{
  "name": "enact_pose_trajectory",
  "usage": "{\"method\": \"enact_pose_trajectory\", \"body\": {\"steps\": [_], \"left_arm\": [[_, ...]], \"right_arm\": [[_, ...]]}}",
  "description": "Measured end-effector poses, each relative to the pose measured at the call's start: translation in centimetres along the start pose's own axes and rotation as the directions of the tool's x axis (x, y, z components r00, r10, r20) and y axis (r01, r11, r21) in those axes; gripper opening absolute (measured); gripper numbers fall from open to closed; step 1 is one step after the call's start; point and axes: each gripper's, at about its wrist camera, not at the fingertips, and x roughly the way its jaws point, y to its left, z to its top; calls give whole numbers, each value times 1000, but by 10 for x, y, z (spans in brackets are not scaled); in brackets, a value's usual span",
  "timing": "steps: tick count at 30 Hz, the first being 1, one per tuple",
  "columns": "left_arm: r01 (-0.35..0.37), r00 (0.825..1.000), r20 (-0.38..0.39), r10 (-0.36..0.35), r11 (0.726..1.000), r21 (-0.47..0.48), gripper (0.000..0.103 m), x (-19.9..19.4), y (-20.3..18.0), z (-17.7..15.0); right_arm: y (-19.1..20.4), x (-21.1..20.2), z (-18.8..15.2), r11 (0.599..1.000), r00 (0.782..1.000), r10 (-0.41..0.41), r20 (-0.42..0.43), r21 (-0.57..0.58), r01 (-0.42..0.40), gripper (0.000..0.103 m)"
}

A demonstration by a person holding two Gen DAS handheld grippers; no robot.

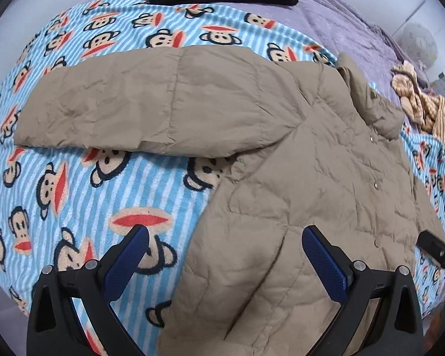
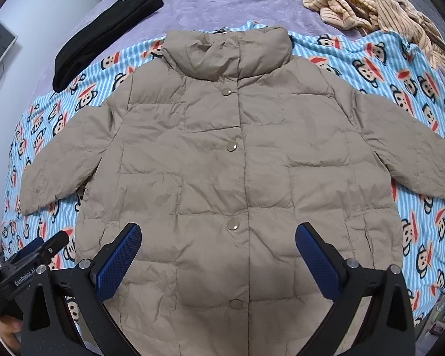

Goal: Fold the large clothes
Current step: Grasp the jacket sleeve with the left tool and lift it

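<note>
Lay flat and face up in the middle of the monkey-print blanket (image 2: 370, 59): tan puffer jacket (image 2: 222, 154), snapped shut, both sleeves spread toward the side edges. Nothing folded yet; sleeves and body all left to do. Left gripper (image 1: 225, 243) and right gripper (image 2: 218, 240) gaped wide, empty, above the hem.

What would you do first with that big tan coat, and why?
Probably bring the left gripper over to the cuff of the sleeve and fold it across the chest. The tan coat lies flat and buttoned on the monkey blanket, both sleeves spread outward, and both sets of jaws are open and empty.
</note>
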Motion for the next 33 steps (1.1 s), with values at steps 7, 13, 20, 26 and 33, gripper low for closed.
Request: {"method": "enact_pose_trajectory", "body": {"steps": [7,13,20,26,33], "left_arm": [[122,987,126,-99,973,-196,103,29,98,33],[242,966,187,-178,874,-421,103,64,185,57],[253,951,276,-137,859,-445,102,72,213,99],[194,962,267,-57,831,-521,19,74,221,114],[99,919,391,56,926,-365,7,16,192,119]], "right_arm": [[46,42,-10,990,992,73,-105,-113,-85,103],[67,72,-21,985,982,112,-154,-116,-131,103],[85,85,-17,976,979,159,-129,-129,-175,103],[95,92,-8,968,972,214,-93,-115,-224,103],[109,96,16,958,962,272,-19,-92,-272,98]]}}
